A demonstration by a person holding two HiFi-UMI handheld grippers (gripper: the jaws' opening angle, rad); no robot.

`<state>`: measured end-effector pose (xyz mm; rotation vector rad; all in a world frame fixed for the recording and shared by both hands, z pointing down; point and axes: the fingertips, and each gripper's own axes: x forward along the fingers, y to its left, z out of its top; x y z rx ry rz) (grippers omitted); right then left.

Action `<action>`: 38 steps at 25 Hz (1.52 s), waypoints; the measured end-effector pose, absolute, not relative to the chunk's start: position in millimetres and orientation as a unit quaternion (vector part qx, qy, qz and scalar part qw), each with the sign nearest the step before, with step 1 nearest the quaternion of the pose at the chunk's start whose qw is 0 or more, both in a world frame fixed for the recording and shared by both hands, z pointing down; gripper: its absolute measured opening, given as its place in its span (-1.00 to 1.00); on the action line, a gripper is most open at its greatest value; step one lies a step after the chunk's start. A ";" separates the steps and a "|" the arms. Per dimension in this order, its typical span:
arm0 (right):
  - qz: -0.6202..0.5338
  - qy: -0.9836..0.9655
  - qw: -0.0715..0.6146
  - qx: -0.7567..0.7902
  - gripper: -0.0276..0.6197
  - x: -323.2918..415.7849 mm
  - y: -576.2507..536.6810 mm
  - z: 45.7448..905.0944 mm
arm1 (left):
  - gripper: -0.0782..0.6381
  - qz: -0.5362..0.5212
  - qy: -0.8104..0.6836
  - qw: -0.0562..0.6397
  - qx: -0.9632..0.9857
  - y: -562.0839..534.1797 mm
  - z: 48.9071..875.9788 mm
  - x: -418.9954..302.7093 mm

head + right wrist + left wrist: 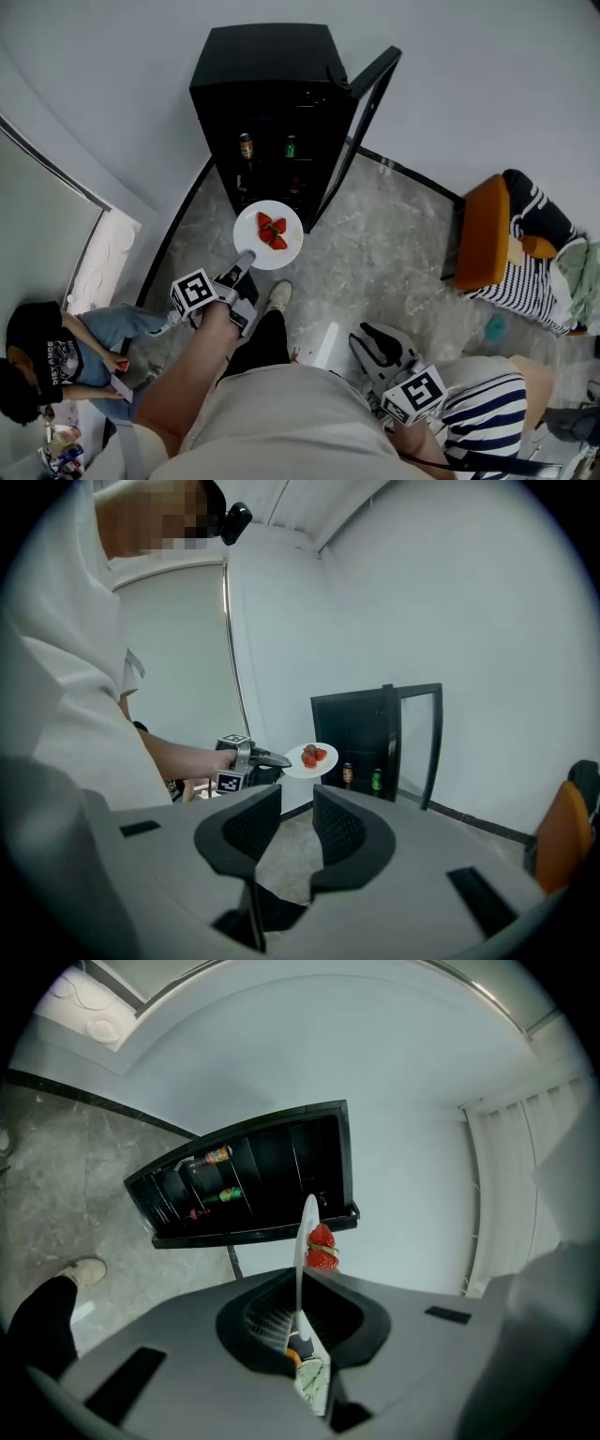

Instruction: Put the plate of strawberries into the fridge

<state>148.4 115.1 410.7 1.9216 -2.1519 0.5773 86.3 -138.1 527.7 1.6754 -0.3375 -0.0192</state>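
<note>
going left to right in the head view: there's a person point(37, 361) sitting on the floor in the lower left corner, nothing to do with the job as far as i can see. next over, the left gripper point(246, 258) is pinching the near rim of the white plate point(289, 251), jaws squeezed right down on the edge. its own view shows the rim wedged between the pads. the strawberries point(272, 232) sit in a little pile around the middle of the plate.

the plate is hanging in the air near the centre of the frame, just in front of the fridge point(262, 66) and not inside it yet. the door point(361, 122) is already swung open to the right, and there are a couple of cans point(246, 145) on a shelf. so i'd say it's roughly midway: plate picked up and carried over, door open. what's left is sliding it onto a shelf and letting go.

it's round, so no real long axis. it looks about level, face up. the line from the pinched rim to the far rim runs up and to the right, roughly toward the fridge opening.

lower right, the right gripper point(367, 336) hangs back near the body with its jaws spread and nothing between them. an orange chair point(483, 234) is off at the right edge.
</note>
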 end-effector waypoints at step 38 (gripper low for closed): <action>0.304 -0.595 0.117 0.735 -0.59 324.5 -20.4 442.5 | -0.73 0.044 -0.294 0.637 0.711 -482.9 715.7 333.2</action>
